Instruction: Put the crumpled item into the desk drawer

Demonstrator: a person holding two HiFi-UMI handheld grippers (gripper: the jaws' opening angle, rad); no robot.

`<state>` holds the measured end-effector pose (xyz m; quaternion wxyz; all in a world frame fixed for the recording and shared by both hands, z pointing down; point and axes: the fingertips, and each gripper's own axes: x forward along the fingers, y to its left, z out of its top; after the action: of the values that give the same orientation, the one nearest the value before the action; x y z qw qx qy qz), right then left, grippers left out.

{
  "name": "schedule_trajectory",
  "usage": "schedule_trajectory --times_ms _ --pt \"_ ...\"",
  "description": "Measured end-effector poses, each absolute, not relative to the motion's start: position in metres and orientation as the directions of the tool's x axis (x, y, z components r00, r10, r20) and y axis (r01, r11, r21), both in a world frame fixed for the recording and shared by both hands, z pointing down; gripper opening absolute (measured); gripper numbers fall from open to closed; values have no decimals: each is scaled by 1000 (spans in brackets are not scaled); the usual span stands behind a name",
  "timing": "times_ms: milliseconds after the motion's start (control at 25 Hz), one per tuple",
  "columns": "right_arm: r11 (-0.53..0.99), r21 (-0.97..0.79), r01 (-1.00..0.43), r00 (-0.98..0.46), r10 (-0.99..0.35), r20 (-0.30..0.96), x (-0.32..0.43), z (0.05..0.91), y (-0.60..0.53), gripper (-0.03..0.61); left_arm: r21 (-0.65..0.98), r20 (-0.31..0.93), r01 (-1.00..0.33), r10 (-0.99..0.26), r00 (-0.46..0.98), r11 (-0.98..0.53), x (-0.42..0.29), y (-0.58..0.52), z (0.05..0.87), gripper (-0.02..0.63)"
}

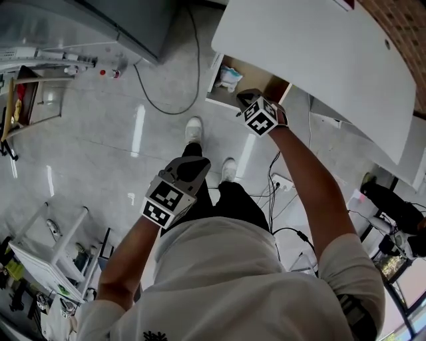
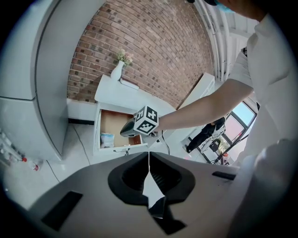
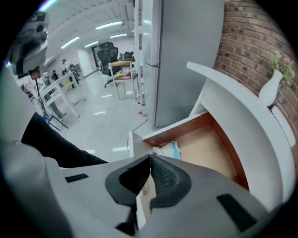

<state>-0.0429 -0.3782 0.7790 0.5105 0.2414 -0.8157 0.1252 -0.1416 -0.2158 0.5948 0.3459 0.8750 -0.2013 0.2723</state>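
Note:
The desk drawer (image 1: pixel 255 77) stands pulled open under the white desk (image 1: pixel 313 60). A crumpled white and blue item (image 1: pixel 229 77) lies inside it at the left end, also seen as the crumpled item (image 3: pixel 170 149) and the crumpled item (image 2: pixel 106 139). My right gripper (image 1: pixel 247 98) hovers over the drawer's front edge, shut with nothing between its pads, and it shows above the drawer (image 2: pixel 111 125) as the right gripper (image 2: pixel 128 129). My left gripper (image 1: pixel 192 168) hangs low by the person's legs, shut and empty, well away from the drawer (image 3: pixel 205 144).
A grey cabinet (image 1: pixel 113 20) stands left of the desk, with a black cable (image 1: pixel 166 100) curling on the floor. A white rack (image 1: pixel 53 253) is at the lower left. A power strip (image 1: pixel 283 181) lies by the person's feet. A white vase (image 2: pixel 117 69) stands on the desk.

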Motion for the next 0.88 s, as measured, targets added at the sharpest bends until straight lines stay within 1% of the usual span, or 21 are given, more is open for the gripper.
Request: schedule_trajectory --times_ms 240,400,480,640,880 --pt "827 -10 -562 -420 -275 865 -26 715 -306 29 483 589 -559 -221 777 -674 -117 -183 555 25" --pt "773 -89 -628 -467 -282 838 -8 669 -257 29 452 594 -569 -244 767 -687 -103 -156 529 25" --pt "756 -98 -648 -479 -304 824 3 647 -238 29 430 595 -580 -266 759 -692 -96 -147 515 25" --pt "752 -98 -652 -492 -321 809 22 609 -196 29 393 594 -595 -301 746 -701 -83 -130 488 25" --pt "752 -136 -645 -524 -306 795 51 559 -135 29 341 582 -598 -336 740 -725 -55 -107 454 25"
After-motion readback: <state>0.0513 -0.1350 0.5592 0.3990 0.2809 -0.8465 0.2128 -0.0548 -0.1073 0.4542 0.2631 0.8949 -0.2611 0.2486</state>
